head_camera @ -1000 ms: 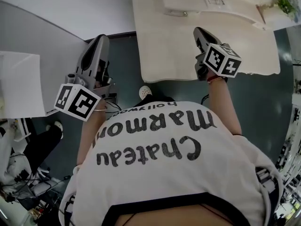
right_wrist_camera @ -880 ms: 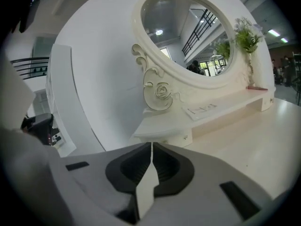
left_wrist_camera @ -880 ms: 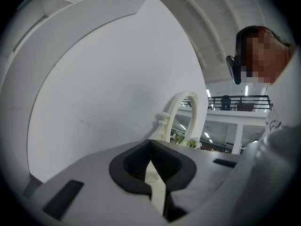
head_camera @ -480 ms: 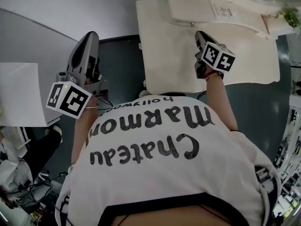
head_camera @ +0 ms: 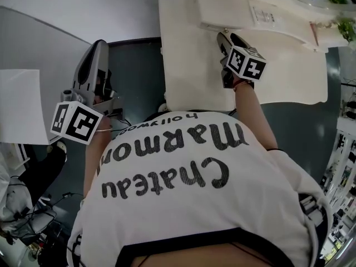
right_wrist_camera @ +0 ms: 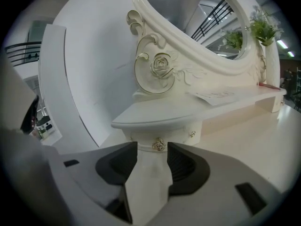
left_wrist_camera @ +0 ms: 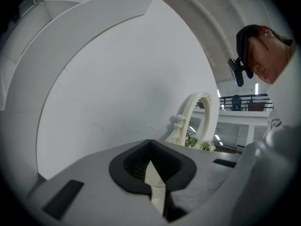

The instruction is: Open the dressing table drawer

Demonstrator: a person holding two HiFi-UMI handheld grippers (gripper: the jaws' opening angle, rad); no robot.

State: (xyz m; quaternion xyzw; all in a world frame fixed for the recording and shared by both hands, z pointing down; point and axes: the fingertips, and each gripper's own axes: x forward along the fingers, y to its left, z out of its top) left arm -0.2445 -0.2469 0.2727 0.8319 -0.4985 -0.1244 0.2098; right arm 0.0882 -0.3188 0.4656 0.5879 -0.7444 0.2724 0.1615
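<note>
Step in hand: lining up on the drawer pull; judging by the pictures, the drawer is not yet opened.
Right gripper (head_camera: 229,40): its jaws have just been opening and stand wide apart. Nothing lies between the pads and it holds nothing.
Left gripper (left_wrist_camera: 150,149): jaws together and empty, held out to the person's left over the floor, facing a plain white wall (left_wrist_camera: 117,79).
Where the drawer is: the small drawer (right_wrist_camera: 181,135) sits in the raised cream unit at the back of the dressing table (right_wrist_camera: 249,145), under the little shelf at the foot of the mirror frame (right_wrist_camera: 155,65). Its front is flush, so it looks closed.
Key relation: the gold knob (right_wrist_camera: 159,145) lies straight ahead of the right gripper, in line with the gap between its jaws and just beyond their tips, apart from both pads. The gripper slants down towards it across the table top.
Long axis: the drawer front runs side to side across the right gripper view, and the knob sticks out towards the gripper, so the pull should come straight back along the line of approach.
Nearer hand: the right, by far. The left is well apart from the table.
Next move calls for: a short advance until the knob sits between the pads, a close, then a level draw backwards.
Risk: the knob is small, and a shallow bite could slip off.
</note>
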